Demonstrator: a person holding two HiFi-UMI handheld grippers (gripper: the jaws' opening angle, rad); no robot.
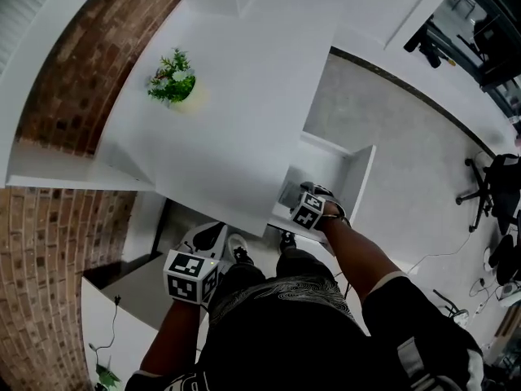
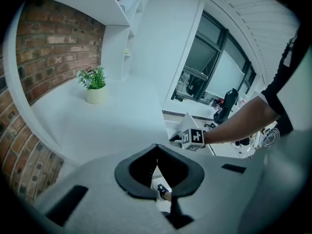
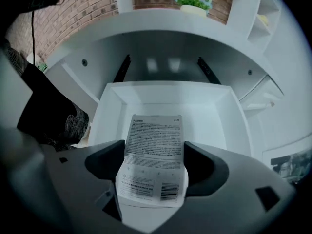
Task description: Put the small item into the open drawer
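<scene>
Simply flat white packet point(image 3: 155, 152), dense print.

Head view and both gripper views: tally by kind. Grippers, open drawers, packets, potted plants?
Grippers: 2, left gripper and right gripper
Open drawer: 1
Packet: 1, in the right gripper's jaws
Potted plant: 1
Total: 5

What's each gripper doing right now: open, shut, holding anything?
Left gripper: shut, jaws together, nothing between them.
Right gripper: shut on the labelled packet, above the open drawer.
</scene>
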